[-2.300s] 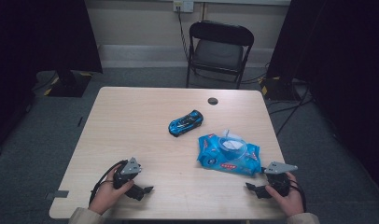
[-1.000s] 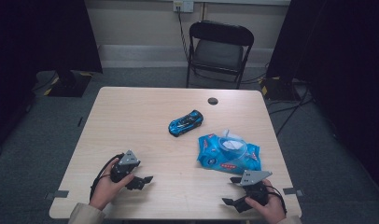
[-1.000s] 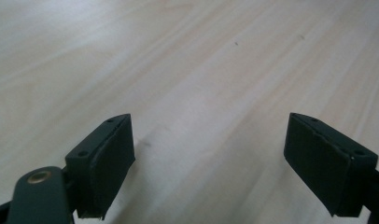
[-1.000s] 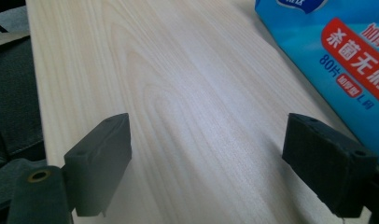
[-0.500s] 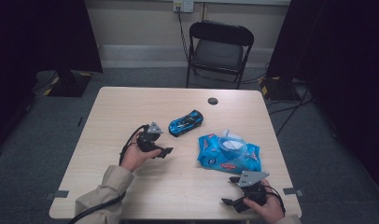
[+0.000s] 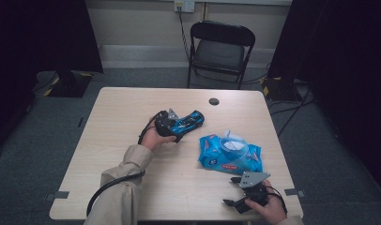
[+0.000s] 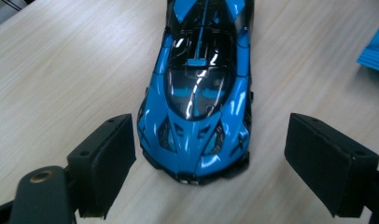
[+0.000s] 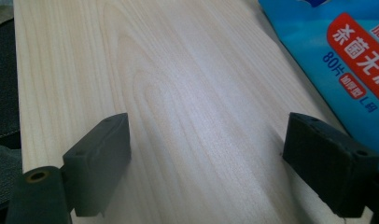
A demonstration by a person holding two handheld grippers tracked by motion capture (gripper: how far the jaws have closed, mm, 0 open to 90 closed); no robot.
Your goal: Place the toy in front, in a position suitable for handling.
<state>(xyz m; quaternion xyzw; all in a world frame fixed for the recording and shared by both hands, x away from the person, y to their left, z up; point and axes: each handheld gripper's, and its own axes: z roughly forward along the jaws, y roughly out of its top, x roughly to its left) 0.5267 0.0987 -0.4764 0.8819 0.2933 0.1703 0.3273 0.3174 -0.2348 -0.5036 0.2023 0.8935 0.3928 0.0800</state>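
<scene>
Straddling the glossy blue toy sports car (image 7: 197, 102) nose-on, your left hand-held gripper (image 7: 211, 163) stands spread apart, probably so its pads can pinch both flanks squarely.

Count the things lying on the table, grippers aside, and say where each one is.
3. A blue toy car mid-table at the left gripper; a blue wipes pack to its right; a small dark round thing near the far edge.

A black folding metal chair (image 6: 220, 50) stood behind the pale wooden table (image 6: 109, 140); grey carpet floor (image 6: 34, 154), dark curtains (image 6: 38, 33) flanked.
</scene>
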